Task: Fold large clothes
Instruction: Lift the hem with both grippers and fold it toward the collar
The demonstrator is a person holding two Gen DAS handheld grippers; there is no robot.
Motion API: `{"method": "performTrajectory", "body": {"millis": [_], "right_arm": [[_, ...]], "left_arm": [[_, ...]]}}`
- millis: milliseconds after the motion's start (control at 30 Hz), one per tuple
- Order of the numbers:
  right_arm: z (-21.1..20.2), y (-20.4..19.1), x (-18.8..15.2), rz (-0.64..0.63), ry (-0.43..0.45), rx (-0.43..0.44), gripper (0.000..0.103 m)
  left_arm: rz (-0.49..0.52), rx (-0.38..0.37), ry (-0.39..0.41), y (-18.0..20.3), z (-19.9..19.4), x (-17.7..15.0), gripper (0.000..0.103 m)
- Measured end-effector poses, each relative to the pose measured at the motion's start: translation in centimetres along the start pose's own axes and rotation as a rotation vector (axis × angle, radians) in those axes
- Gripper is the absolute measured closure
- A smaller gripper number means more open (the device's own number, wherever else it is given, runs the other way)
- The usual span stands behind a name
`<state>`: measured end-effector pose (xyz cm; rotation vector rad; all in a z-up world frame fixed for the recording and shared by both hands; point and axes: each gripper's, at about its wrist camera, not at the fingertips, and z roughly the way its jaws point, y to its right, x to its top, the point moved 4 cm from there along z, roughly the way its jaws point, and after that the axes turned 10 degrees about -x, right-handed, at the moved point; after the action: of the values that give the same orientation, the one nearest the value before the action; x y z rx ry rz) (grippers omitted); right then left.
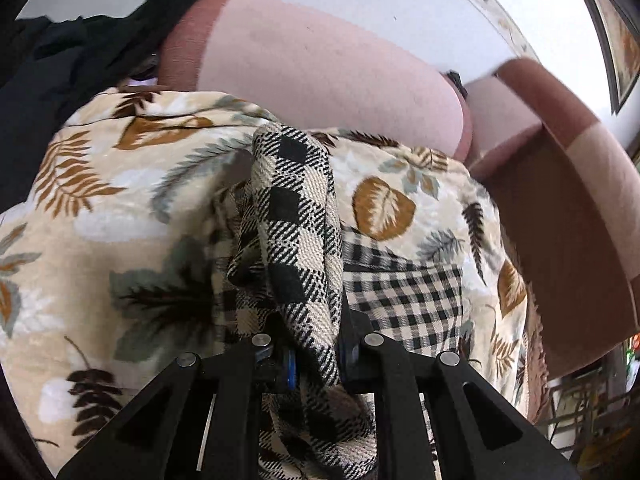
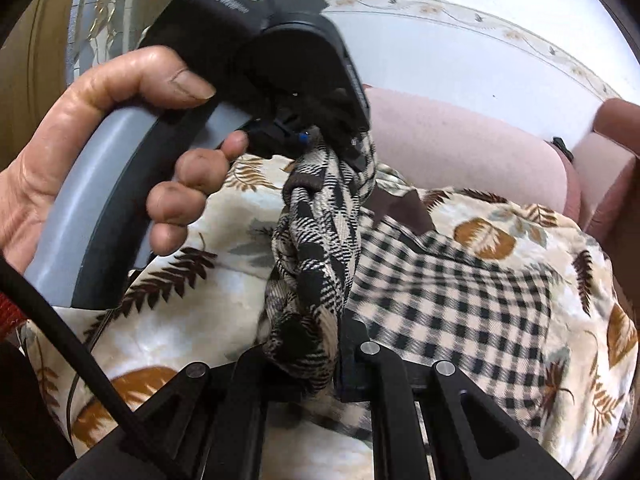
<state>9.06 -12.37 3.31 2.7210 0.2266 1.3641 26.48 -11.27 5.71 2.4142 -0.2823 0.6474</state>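
A black-and-cream checked garment (image 1: 296, 208) rises in a bunched fold from the sofa seat. In the left wrist view my left gripper (image 1: 316, 356) is shut on this fold, and cloth spills out below the fingers. The right wrist view shows my right gripper (image 2: 336, 360) shut on another bunch of the same garment (image 2: 316, 264). There the left gripper (image 2: 344, 140) appears higher up, held by a hand (image 2: 80, 140) and pinching the cloth's upper end. The rest of the garment (image 2: 440, 280) lies spread on the seat to the right.
A leaf-print blanket (image 1: 120, 200) covers the seat under the garment. The pink sofa back (image 1: 320, 60) stands behind it, with a brown armrest (image 1: 560, 200) at the right. Dark clothing (image 1: 60, 60) lies piled at the upper left. A black cable (image 2: 60, 320) crosses the lower left.
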Motion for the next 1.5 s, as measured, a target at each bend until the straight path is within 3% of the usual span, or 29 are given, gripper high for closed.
{"method": "performTrajectory", "body": {"millis": [300, 700, 1067, 1300, 1500], "right_arm": [[-0.7, 3.9, -1.1, 0.126, -0.011, 0.006, 0.094], [-0.2, 9.3, -3.8, 0.265, -0.063, 0.010, 0.094], [-0.2, 14.5, -6.4, 0.371, -0.103, -0.043, 0.094], [0.6, 17.3, -8.1, 0.449, -0.157, -0.043, 0.094], [2.1, 18.6, -9.1, 0.519, -0.217, 0.008, 0.093]], "left_arm": [[0.067, 0.072, -0.055, 4.5, 3.5, 0.2, 0.090], [0.119, 0.090, -0.116, 9.7, 9.6, -0.9, 0.090], [0.185, 0.079, -0.184, 14.5, 15.0, -2.2, 0.090], [0.233, 0.129, -0.228, 16.3, 18.8, -3.1, 0.090], [0.199, 0.097, -0.234, 15.9, 19.7, -3.5, 0.077]]}}
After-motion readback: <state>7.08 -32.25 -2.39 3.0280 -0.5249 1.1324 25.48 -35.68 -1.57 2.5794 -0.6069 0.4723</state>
